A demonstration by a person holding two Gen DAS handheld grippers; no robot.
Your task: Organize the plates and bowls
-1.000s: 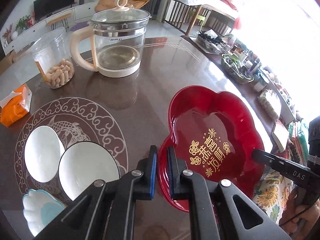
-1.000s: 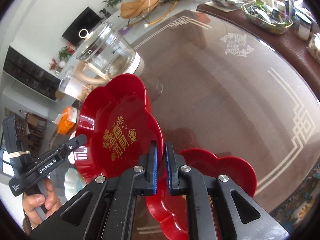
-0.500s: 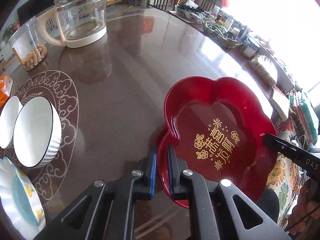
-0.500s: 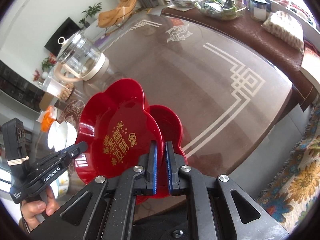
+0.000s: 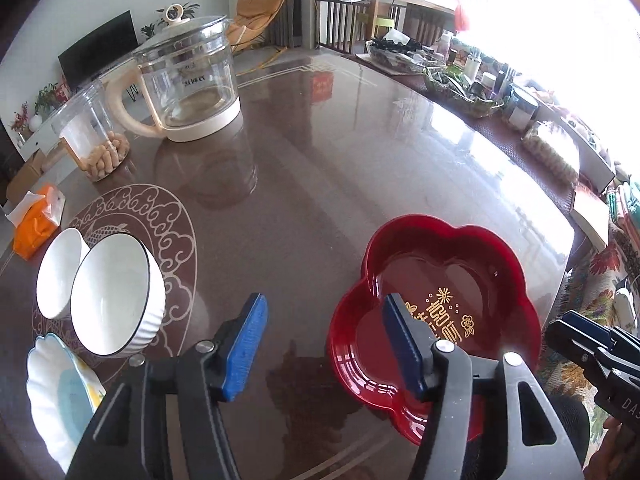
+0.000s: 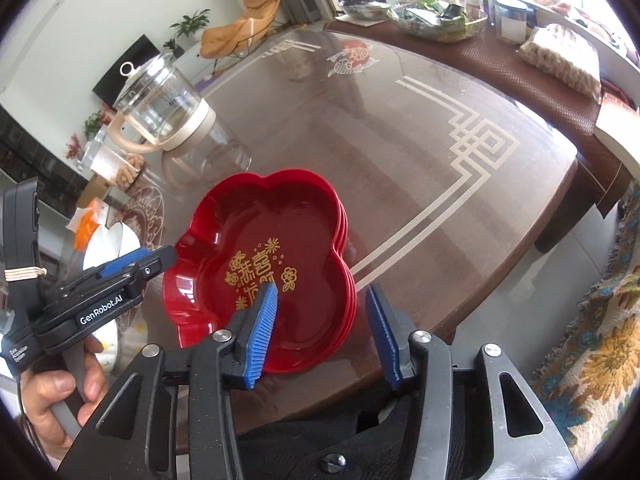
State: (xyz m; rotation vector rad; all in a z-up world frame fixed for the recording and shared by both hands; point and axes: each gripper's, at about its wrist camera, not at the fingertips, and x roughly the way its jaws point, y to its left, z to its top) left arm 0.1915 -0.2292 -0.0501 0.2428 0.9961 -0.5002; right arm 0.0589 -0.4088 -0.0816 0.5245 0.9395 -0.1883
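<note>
A red flower-shaped plate with gold writing [image 5: 444, 292] rests on top of a second red plate near the table's front edge; the stack also shows in the right wrist view [image 6: 272, 264]. My left gripper [image 5: 324, 340] is open and empty at the stack's left rim. My right gripper [image 6: 324, 328] is open and empty at its near right rim. Two white bowls [image 5: 116, 300] and a white scalloped dish [image 5: 60, 396] sit on the left.
A glass kettle [image 5: 188, 84] and a clear jar of peanuts [image 5: 96, 136] stand at the back left. An orange tissue pack [image 5: 36, 220] lies at the left edge. The brown glass table [image 5: 340, 160] ends just below the plates. Cluttered trays [image 6: 432, 20] sit on the far sideboard.
Both grippers held the gold-lettered plate and lowered it onto the other red plate. Both have now opened and let go, and the plate rests on the stack.
</note>
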